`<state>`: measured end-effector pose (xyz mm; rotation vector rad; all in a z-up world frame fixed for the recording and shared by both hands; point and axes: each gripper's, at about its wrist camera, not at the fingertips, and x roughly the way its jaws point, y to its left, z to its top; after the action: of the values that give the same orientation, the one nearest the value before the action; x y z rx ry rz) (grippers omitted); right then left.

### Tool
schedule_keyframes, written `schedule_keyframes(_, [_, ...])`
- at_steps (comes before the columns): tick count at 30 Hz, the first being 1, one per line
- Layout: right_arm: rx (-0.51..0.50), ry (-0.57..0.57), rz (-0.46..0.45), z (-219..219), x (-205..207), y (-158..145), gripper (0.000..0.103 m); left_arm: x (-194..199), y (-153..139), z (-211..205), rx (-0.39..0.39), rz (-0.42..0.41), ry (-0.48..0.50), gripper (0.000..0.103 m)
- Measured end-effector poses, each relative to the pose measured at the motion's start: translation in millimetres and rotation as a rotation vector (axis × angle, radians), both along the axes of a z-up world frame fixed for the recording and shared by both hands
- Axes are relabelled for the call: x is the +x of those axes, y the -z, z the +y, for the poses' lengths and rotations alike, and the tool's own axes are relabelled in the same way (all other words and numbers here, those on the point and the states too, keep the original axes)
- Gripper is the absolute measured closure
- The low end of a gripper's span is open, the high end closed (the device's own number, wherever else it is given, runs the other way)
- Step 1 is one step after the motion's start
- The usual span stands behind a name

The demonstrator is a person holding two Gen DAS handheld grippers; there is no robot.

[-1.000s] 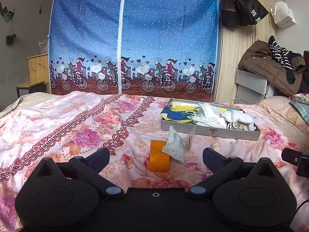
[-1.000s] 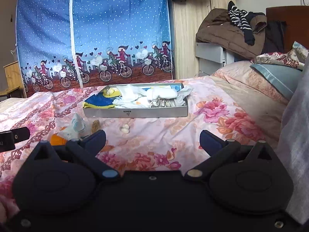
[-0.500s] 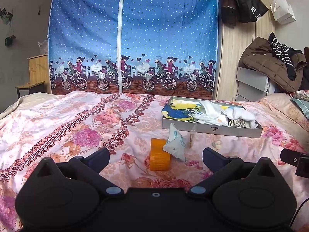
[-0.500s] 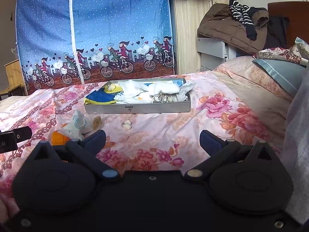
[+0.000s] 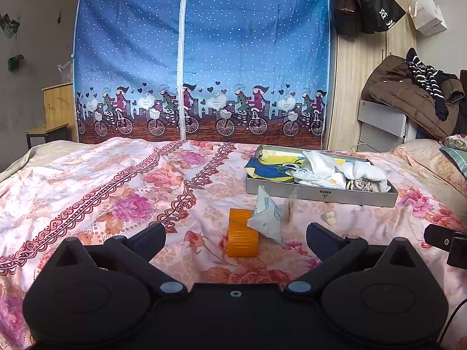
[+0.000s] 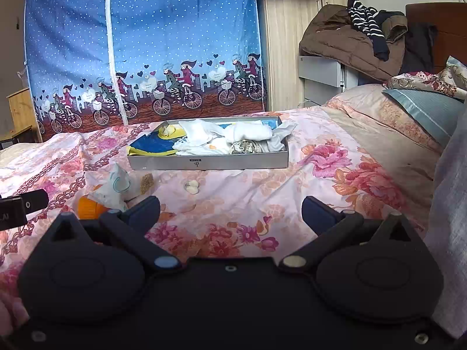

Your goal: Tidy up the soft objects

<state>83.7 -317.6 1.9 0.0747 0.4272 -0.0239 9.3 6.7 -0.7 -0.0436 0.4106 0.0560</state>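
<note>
While both cameras have edged closer to the bed point(image 5: 87, 180) since a second ago, the left gripper point(image 5: 235, 232) and right gripper point(image 6: 230, 207) hold jaws apart and empty, the orange block point(image 5: 241, 240) touching a white pouch point(image 5: 267, 214) before the grey tray point(image 6: 208, 162) of cloths; only the right view shows pillows point(image 6: 423, 110).

Home bedroom. Bed point(image 5: 87, 180) with floral quilt under and ahead of the gripper, fabric wardrobe point(image 5: 201, 58) with bicycle print straight ahead, coats point(image 5: 408, 99) piled on a cabinet ahead-right, pillows point(image 6: 423, 110) right, bags point(image 5: 367, 3) hanging on wooden closet.
</note>
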Motion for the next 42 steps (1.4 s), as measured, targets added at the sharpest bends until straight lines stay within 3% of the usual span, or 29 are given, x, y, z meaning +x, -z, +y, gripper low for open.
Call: schedule_keyframes(42, [0.014,-0.044,0.036,-1.6,4.8,0.5,0.0,3.3,2.0,-3.8,0.023,0.002,0.015,0.001])
